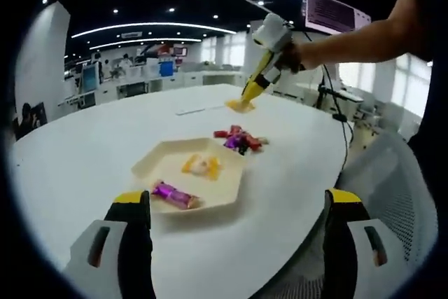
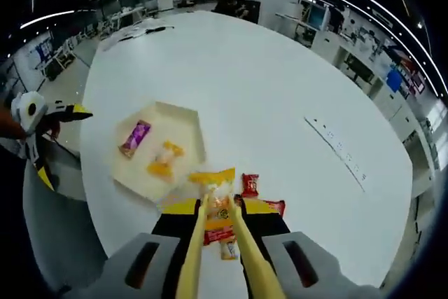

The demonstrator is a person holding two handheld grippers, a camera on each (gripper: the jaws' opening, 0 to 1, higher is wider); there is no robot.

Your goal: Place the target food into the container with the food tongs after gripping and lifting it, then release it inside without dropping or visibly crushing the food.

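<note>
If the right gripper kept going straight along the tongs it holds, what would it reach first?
Past the yellow-wrapped snack held in the food tongs, the line seems to meet the near edge of the cream tray on the white table; depth is uncertain.

A: Is there any writing on the candy wrappers that can be read?

B: No. The purple wrapper (image 1: 173, 195) in the tray (image 1: 150, 157) is shiny but too small and blurred for any letters. The red wrappers (image 2: 250, 185) on the table (image 2: 280, 89) show pale marks, nothing legible.

A: What about the yellow packet (image 2: 213, 185) between the tongs (image 2: 215, 204)?

B: There is printing on it, too smeared to make out.

A: And the screen (image 1: 334, 12) hanging in the background?

B: It carries rows of text lines, far too fine to read. No brand, number or sign can be read anywhere.
</note>
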